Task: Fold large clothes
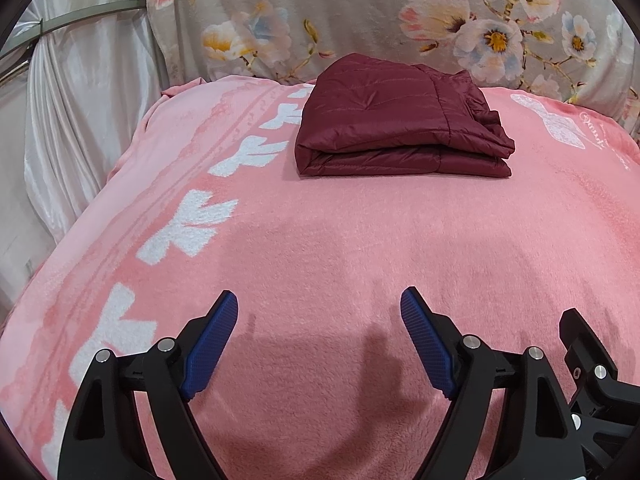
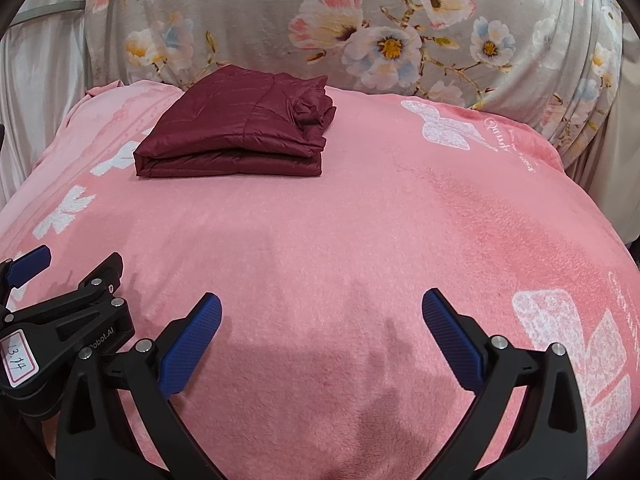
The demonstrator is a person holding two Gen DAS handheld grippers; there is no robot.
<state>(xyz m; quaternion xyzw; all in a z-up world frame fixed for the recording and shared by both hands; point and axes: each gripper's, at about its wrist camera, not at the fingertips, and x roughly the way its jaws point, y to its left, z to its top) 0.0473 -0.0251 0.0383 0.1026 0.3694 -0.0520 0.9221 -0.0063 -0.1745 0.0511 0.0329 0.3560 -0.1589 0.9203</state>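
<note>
Left wrist view: left tongs (image 1: 319,300) spread wide, nothing between, over pink blanket (image 1: 320,248), folded maroon jacket (image 1: 400,120) lying well ahead by the floral cover (image 1: 360,12); right wrist view: right tongs (image 2: 321,304) likewise wide, empty, jacket ahead-left.

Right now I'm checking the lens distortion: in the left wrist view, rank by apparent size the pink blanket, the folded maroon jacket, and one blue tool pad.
1. pink blanket
2. folded maroon jacket
3. blue tool pad, enlarged by nearness to the camera
</note>
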